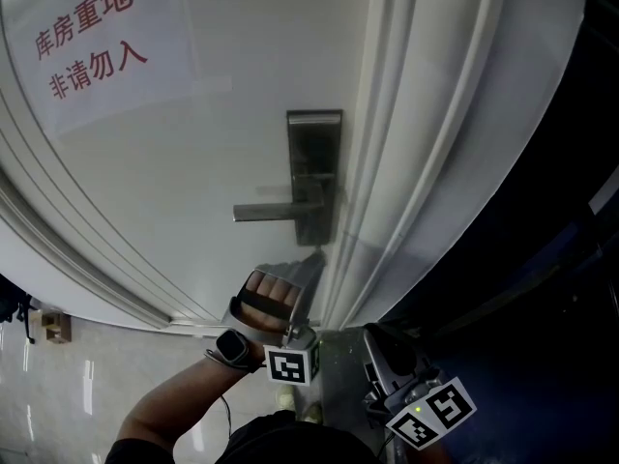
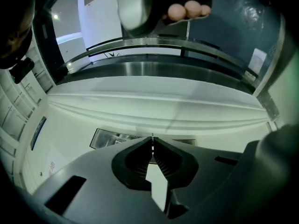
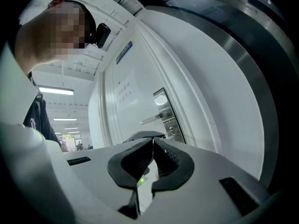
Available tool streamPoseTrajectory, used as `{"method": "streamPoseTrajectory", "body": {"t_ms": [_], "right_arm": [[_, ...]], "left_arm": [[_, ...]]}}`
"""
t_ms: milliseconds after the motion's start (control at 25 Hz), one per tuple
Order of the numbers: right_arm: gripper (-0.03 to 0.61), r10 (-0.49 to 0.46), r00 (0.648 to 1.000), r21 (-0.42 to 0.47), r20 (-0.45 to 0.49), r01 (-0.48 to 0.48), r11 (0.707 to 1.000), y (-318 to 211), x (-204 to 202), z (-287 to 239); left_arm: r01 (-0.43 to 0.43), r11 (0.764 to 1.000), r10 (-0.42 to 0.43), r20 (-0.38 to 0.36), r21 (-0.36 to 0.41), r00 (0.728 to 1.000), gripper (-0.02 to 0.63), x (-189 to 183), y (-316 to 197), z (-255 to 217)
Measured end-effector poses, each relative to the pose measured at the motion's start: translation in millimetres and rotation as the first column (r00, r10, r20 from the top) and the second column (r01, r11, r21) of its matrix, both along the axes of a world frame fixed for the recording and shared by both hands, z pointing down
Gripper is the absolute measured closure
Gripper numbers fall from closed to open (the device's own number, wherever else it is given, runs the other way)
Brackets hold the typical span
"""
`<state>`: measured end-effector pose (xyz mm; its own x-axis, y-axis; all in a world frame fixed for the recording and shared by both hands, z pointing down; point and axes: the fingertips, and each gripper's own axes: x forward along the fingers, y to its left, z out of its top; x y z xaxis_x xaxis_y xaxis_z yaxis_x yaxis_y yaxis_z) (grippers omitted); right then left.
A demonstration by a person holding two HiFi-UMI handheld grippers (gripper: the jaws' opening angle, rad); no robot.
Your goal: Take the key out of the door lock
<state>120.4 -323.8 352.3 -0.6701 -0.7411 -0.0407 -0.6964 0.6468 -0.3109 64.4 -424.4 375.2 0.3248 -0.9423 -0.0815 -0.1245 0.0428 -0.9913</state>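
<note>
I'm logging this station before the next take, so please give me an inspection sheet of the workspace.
Surface: white door with a paper sign in red print at top left.
Job's things: lock plate with lever handle; no key made out at the keyhole.
Clutter: small brown object on the floor.
Grippers: left gripper claw shut, with a thin sliver at its tips, possibly the key; right gripper claw shut, empty. Both are low, away from the lock.
Cables: nothing seen.
Surroundings: glossy tiled floor; darkness right of the door.
</note>
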Motion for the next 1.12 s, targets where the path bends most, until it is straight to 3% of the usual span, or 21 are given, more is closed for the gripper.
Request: {"method": "streamPoseTrajectory", "body": {"t_ms": [280,400,600,720,1120], "right_arm": [[0.563,-0.016,0.999,0.014,-0.027,0.017,1.0,11.0,-7.8,-3.8],[0.563,-0.02,0.999,0.025,-0.035,0.021,0.999,16.6,-10.2,-6.5],[0.563,-0.01,0.999,0.045,-0.05,0.012,0.999,24.6,-13.1,-13.0],[0.563,-0.009,0.998,0.05,-0.066,0.012,0.999,28.6,-16.2,-14.1],[0.565,-0.001,0.994,0.063,-0.108,0.008,0.998,36.8,-26.8,-14.1]], "left_arm": [[-0.025,0.999,0.023,-0.066,-0.032,0.998,0.604,-3.7,46.8,-11.6],[-0.051,0.995,0.039,-0.144,-0.081,0.989,0.604,-3.7,66.6,-16.7],[-0.108,0.981,0.048,-0.333,-0.164,0.942,0.604,-7.6,98.0,-33.0],[-0.121,0.973,0.031,-0.41,-0.196,0.912,0.604,-11.1,111.7,-39.9],[-0.127,0.972,0.024,-0.451,-0.199,0.892,0.604,-16.0,131.3,-47.1]]}}
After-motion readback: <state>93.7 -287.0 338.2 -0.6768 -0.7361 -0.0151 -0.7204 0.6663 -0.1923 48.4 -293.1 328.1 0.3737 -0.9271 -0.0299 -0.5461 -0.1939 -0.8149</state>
